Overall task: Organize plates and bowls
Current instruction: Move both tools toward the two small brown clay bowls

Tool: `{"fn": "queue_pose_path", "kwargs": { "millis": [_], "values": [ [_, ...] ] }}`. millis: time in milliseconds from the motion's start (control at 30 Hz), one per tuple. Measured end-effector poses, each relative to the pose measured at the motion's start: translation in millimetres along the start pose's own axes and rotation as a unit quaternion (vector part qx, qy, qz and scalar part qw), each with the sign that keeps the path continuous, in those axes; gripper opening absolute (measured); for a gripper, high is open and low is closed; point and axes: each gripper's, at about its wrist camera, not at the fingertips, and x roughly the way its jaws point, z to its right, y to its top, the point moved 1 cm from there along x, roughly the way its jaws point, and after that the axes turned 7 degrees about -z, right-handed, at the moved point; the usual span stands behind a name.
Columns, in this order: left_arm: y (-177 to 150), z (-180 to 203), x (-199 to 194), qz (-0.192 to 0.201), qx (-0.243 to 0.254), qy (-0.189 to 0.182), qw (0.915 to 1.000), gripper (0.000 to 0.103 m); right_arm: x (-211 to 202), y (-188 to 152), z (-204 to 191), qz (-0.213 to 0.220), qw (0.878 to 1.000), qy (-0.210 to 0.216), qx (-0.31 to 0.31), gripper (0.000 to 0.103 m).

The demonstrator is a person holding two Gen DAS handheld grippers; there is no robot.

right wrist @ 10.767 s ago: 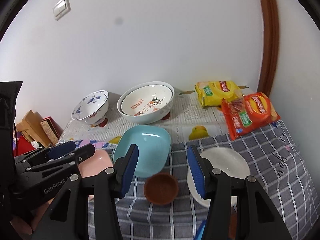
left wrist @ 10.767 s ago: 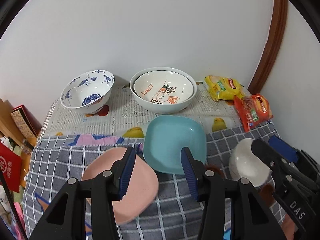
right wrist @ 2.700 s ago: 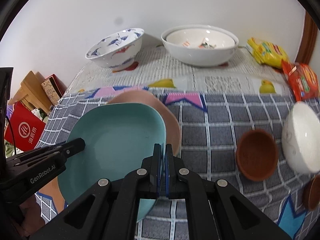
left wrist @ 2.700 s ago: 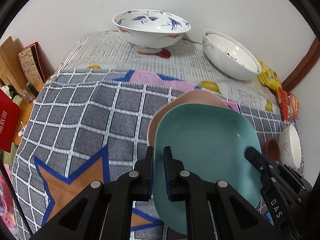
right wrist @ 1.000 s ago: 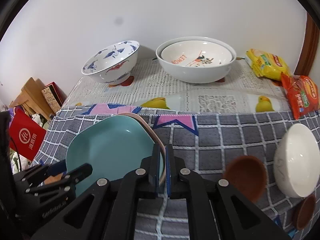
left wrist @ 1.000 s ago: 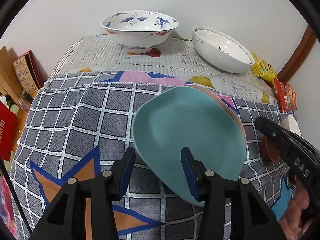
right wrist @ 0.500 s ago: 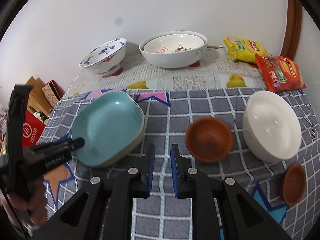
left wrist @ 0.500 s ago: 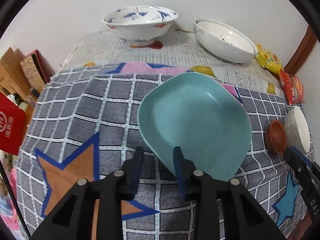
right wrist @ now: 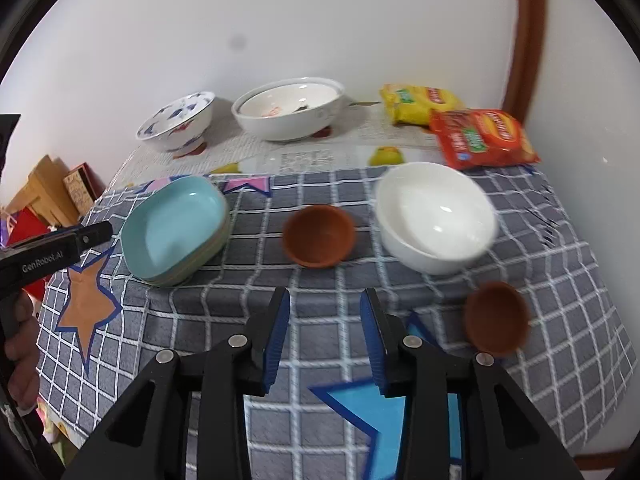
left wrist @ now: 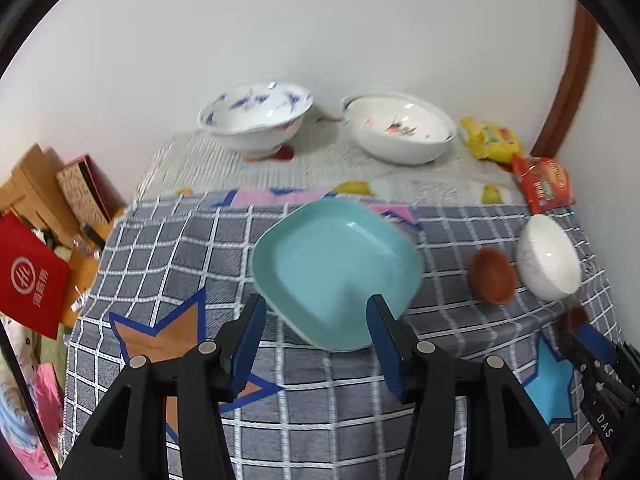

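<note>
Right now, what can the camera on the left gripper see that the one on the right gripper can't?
Only the left wrist view shows the left gripper, its jaws opening, empty, above the teal plate.

Only the right wrist view shows the right gripper, jaws opening and empty, and clearly shows a second brown bowl.

Both show the teal plate, the white bowl, one brown bowl, the blue-patterned bowl and the snack packets.

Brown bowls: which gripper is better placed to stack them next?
Right, probably. The right gripper, jaws opening and empty, faces the near brown bowl; the other brown bowl lies beside it. The left gripper faces the teal plate.
</note>
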Motion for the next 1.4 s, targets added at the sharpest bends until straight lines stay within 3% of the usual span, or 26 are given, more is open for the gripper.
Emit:
{"fn": "queue_pose_path", "kwargs": {
  "millis": [200,433,533,867,1000,1133,1267,1333,1400],
  "values": [
    [-6,41,-32,0.038,0.028,-0.022,0.9986,0.05,-21,-18,36,-0.008,0.999,-0.018,0.025,0.039],
    [-18,92,-50,0.059,0.058,-0.023,0.9963,0.05,-54,-40,82,0.016,0.997,-0.051,0.061,0.078],
    [-25,111,-57,0.058,0.065,-0.046,0.9951,0.05,-65,-46,98,0.027,0.995,-0.07,0.07,0.083],
    [-44,153,-59,0.038,0.066,-0.088,0.9931,0.05,-67,-68,129,0.057,0.995,-0.079,0.029,0.083],
    [-45,162,-48,0.032,0.054,-0.08,0.9948,0.054,-56,-74,135,0.067,0.992,-0.102,0.014,0.084],
    [-45,165,-35,0.038,0.057,-0.061,0.9958,0.054,-39,-75,145,0.047,0.997,-0.048,0.021,0.084],
    [-41,162,-20,0.057,0.039,-0.055,0.9961,0.053,-21,-71,148,0.035,0.999,-0.032,0.02,0.084],
    [-36,163,-7,0.039,0.037,-0.073,0.9959,0.052,-12,-66,153,0.027,0.999,-0.016,0.037,0.076],
    [-31,165,8,0.014,0.037,-0.089,0.9952,0.052,-3,-62,155,0.013,0.999,-0.011,0.033,0.075]
  ]
}}
